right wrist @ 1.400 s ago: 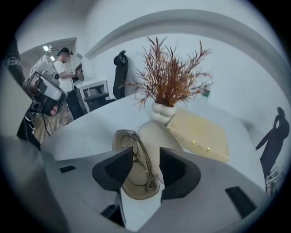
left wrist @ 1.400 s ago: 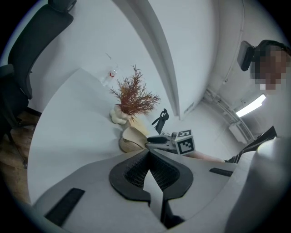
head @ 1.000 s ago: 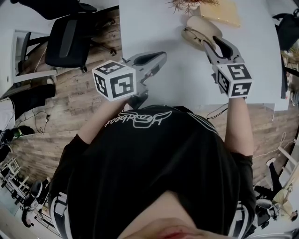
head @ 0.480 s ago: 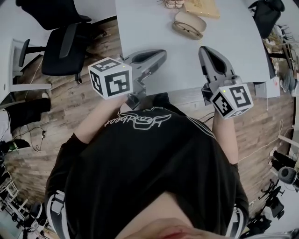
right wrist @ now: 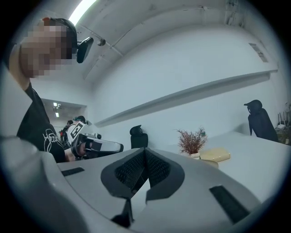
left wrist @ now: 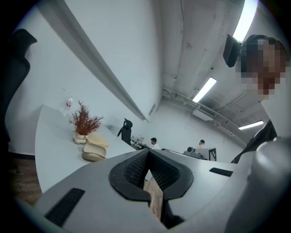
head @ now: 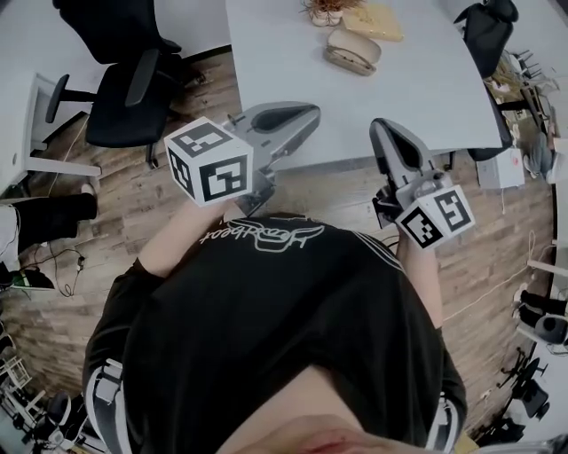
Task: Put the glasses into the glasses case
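Note:
The beige glasses case (head: 352, 50) lies at the far end of the grey table (head: 293, 62), and dark glasses seem to rest in its lower half. It also shows small in the left gripper view as the case (left wrist: 94, 152). In the right gripper view only a sliver of the case (right wrist: 213, 163) shows over the jaw. Both grippers hang level at the table's near edge, well back from the case. My left gripper (head: 304, 113) is shut and empty. My right gripper (head: 384, 130) is also shut with nothing in it.
A dried plant in a pot (head: 327, 9) and a yellow pad (head: 374, 19) stand behind the case. Black office chairs (head: 133, 89) are on the wooden floor at the left, another chair (head: 484, 22) at the far right. A white box (head: 500, 168) sits under the table's right edge.
Both grippers have drawn back from the case to the table's near edge and risen. The right gripper, open at the case a second ago, is now shut and empty.

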`<state>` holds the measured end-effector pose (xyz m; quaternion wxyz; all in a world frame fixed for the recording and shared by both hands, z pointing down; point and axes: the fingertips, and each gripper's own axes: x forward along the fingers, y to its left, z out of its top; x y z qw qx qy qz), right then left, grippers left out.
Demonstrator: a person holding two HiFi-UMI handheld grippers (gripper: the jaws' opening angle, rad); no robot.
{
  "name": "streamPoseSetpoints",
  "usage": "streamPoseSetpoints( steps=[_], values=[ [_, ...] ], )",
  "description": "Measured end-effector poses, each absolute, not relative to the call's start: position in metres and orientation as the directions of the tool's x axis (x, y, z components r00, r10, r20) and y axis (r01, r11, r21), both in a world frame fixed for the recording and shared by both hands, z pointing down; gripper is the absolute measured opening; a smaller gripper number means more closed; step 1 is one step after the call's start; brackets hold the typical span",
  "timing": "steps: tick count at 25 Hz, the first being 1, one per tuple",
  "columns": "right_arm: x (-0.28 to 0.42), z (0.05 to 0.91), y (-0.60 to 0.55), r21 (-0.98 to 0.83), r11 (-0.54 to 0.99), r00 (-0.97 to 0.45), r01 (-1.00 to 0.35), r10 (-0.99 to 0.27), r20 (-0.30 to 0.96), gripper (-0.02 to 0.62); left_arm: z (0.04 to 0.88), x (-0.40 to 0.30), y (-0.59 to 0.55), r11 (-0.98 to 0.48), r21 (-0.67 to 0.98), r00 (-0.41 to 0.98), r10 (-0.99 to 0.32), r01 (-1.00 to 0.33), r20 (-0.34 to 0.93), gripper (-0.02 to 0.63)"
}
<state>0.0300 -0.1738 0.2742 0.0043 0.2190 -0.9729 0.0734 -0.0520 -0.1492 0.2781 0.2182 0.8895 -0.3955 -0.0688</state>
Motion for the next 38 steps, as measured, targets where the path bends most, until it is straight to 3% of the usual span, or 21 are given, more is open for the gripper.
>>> streamPoseSetpoints(
  steps=[9,17,38],
  values=[
    [0.072,0.263,-0.118,-0.206,0.906,-0.928,-0.369,-0.372,0.026,0.009,0.262,0.0,-0.097,-0.602,0.416,0.68,-0.731,-0.681,0.054,0.008],
    [0.159,0.261,-0.048,-0.231,0.903,-0.929,-0.362,-0.369,0.011,0.009,0.262,0.084,-0.029,-0.617,0.365,0.681,-0.728,-0.698,0.072,0.008],
    [0.215,0.26,0.046,-0.24,0.928,-0.951,-0.286,-0.306,-0.048,0.009,0.26,0.159,0.063,-0.616,0.329,0.671,-0.737,-0.715,0.078,0.008]
  ],
)
